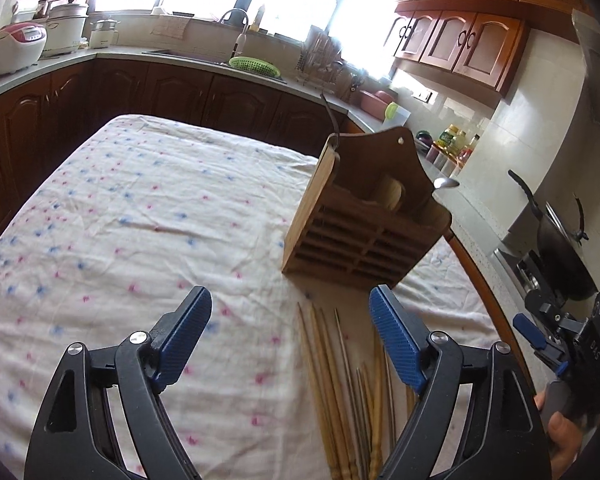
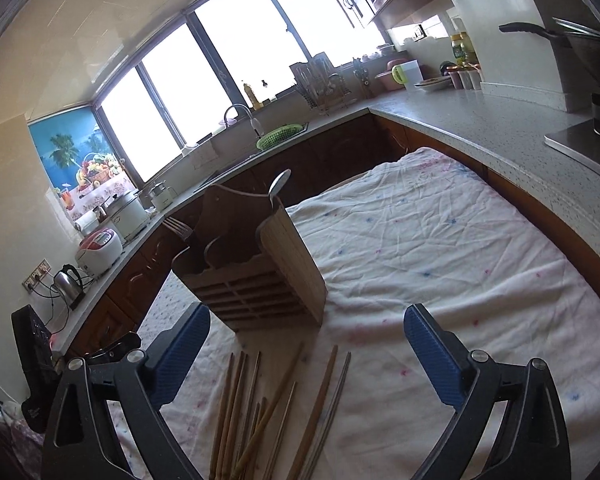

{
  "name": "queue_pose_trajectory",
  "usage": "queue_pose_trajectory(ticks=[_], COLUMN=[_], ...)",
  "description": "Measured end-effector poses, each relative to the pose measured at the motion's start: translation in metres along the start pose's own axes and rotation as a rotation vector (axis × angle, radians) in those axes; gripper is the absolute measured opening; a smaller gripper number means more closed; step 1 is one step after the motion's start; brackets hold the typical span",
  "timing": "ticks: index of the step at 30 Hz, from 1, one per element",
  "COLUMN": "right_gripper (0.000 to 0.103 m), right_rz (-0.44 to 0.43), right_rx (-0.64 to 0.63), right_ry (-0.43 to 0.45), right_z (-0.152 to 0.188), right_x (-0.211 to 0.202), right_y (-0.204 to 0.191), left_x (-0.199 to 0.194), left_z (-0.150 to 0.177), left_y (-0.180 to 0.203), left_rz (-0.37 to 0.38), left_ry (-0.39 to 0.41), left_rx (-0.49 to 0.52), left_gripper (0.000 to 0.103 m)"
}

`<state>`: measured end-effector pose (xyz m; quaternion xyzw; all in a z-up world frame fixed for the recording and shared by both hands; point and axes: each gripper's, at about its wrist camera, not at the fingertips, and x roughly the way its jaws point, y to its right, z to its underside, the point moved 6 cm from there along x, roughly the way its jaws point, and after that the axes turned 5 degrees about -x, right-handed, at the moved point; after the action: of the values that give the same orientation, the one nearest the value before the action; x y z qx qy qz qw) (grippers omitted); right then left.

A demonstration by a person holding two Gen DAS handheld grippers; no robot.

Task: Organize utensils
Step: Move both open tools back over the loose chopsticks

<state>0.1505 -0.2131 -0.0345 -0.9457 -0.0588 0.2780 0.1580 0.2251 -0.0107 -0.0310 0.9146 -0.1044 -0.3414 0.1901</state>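
Kitchen counters are ringing a cloth-covered table (image 1: 140, 208) where a wooden utensil holder (image 1: 360, 216) is standing; chopsticks (image 2: 260, 408) are lying just near of it. Left gripper (image 1: 290, 340) and right gripper (image 2: 306, 356) are hovering wide open, gripping nothing.

Kitchen with a grey countertop (image 2: 480, 128) running in an L around dark wood base cabinets (image 1: 112, 92). A sink faucet (image 1: 236, 24) stands below the wide, overexposed windows (image 2: 220, 64). Right of the faucet, reddish wall cabinets (image 1: 460, 40) hang above pale tiled wall.
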Motion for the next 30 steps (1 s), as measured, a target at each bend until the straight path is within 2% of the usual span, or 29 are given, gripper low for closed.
queue_pose_trajectory(ticks=[6,12,30], right_gripper=[0.099,0.099,0.098], right_rz=[0.033,0.038,0.075], right_rx=[-0.017,-0.018,-0.033], right_ry=[-0.035,-0.068,-0.104], right_z=[0.037,0.060,0.066], right_x=[-0.013,-0.018,-0.007], right_y=[0.003,0.004,0.009], left_x=[-0.014,-0.020,-0.006], left_z=[0.036,0.055,0.058], left_y=[-0.006,-0.017,-0.017], left_rz=[-0.013,-0.031,-0.070], left_ry=[-0.032,-0.055,-0.091], left_rx=[-0.014,-0.038,-0.021], left_gripper=[0.083,0.083,0.083])
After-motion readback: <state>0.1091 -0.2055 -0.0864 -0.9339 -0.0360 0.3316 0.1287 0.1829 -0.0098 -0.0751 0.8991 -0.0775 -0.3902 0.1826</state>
